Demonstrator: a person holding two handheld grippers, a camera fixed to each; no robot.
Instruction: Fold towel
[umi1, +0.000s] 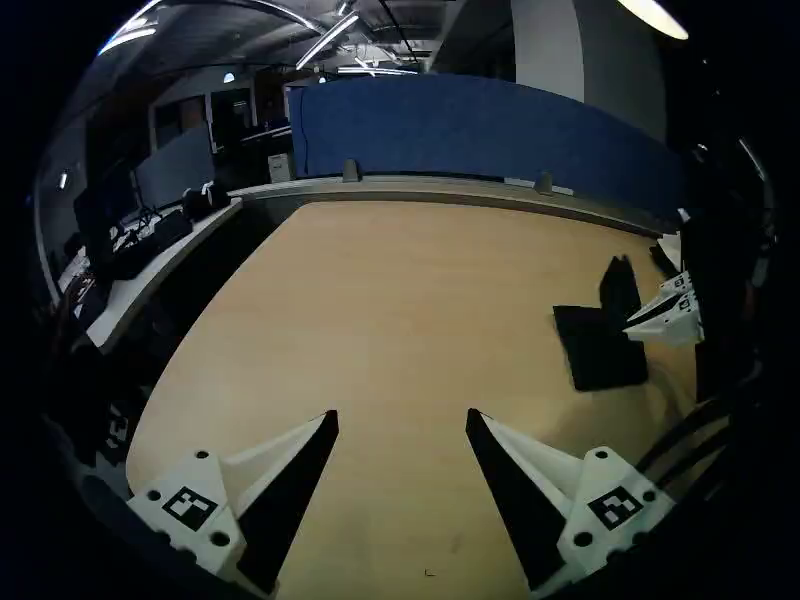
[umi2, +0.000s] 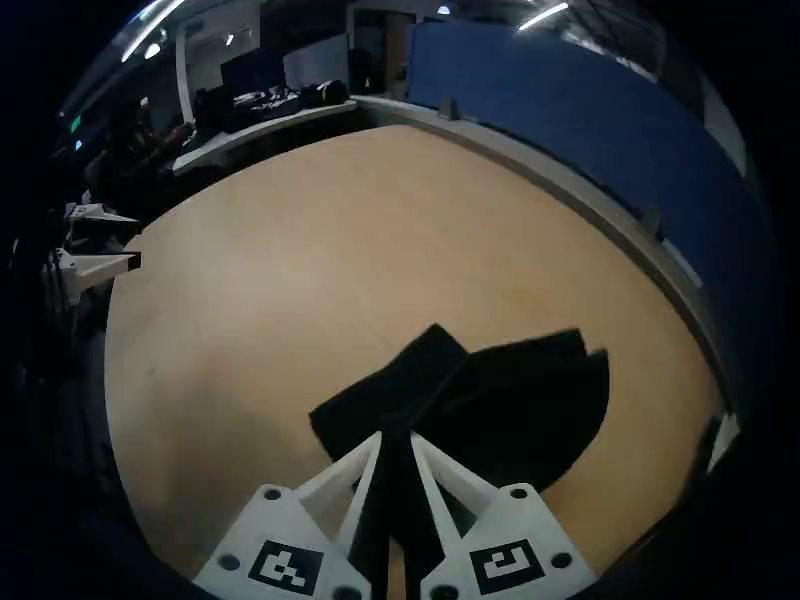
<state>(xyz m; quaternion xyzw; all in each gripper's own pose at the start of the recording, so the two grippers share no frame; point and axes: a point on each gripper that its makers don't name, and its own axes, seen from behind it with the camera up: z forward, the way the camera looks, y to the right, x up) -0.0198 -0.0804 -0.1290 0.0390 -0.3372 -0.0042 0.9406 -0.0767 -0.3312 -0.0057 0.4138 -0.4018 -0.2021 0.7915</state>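
Towel (umi2: 500, 400) edge pinched in right hand-held gripper (umi2: 397, 438).

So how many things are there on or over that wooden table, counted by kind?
black towel: 1
hand-held tools: 2 (left tool, open; right tool, pinching the black towel)
wooden table: 1
Total: 4

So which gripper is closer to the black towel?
Right. The right gripper has its jaws pinched on the near edge of the black towel. The left gripper is open above the bare table, well off to one side of it.
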